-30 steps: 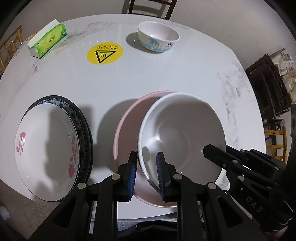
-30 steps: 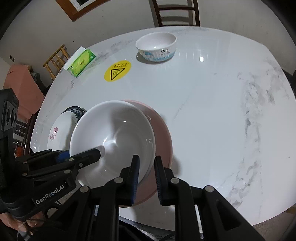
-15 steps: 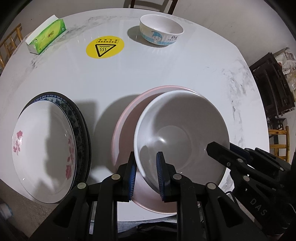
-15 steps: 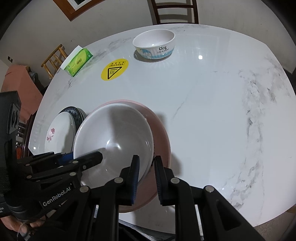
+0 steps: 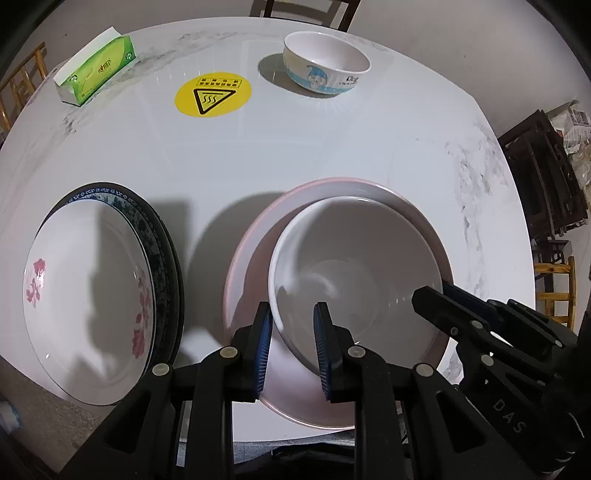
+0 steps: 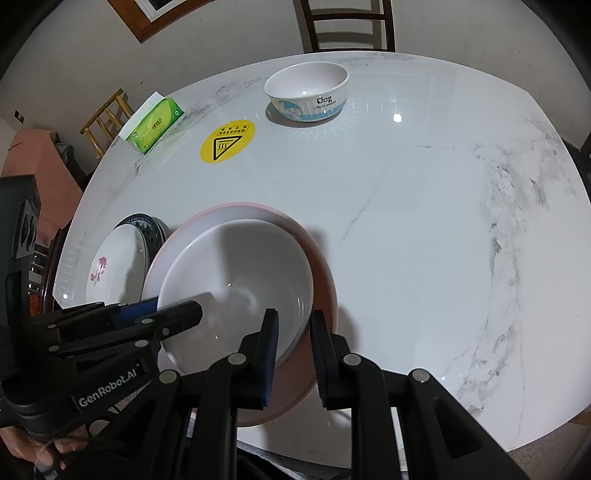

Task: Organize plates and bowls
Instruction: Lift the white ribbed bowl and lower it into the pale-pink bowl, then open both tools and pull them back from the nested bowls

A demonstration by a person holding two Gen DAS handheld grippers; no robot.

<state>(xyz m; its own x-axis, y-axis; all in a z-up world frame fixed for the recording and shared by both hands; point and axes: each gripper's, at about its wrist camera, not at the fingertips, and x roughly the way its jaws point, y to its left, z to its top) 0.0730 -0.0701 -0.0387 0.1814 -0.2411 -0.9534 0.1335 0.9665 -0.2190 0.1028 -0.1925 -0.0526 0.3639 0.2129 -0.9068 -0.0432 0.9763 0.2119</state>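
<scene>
A large white bowl [image 5: 354, 266] sits inside a wider pink bowl [image 5: 258, 236] near the table's front edge; both also show in the right wrist view, white bowl [image 6: 236, 266], pink bowl [image 6: 321, 266]. My left gripper [image 5: 293, 332] straddles the white bowl's near left rim, jaws slightly apart around it. My right gripper [image 6: 293, 339] straddles its right rim, with a small gap. A floral plate [image 5: 85, 295] lies stacked on a dark blue-patterned plate [image 5: 162, 236] at the left. A small cartoon bowl [image 5: 327, 68] stands at the far side.
A green tissue box [image 5: 96, 72] lies at the far left of the marble table [image 5: 332, 155]. A yellow hot-surface sticker [image 5: 213, 96] is beside it. A wooden chair [image 6: 347, 26] stands behind the table. Dark furniture [image 5: 543, 177] stands at the right.
The white bowl has come down into the pink bowl and sits more centred. Both grippers' jaws have widened slightly around its rim.
</scene>
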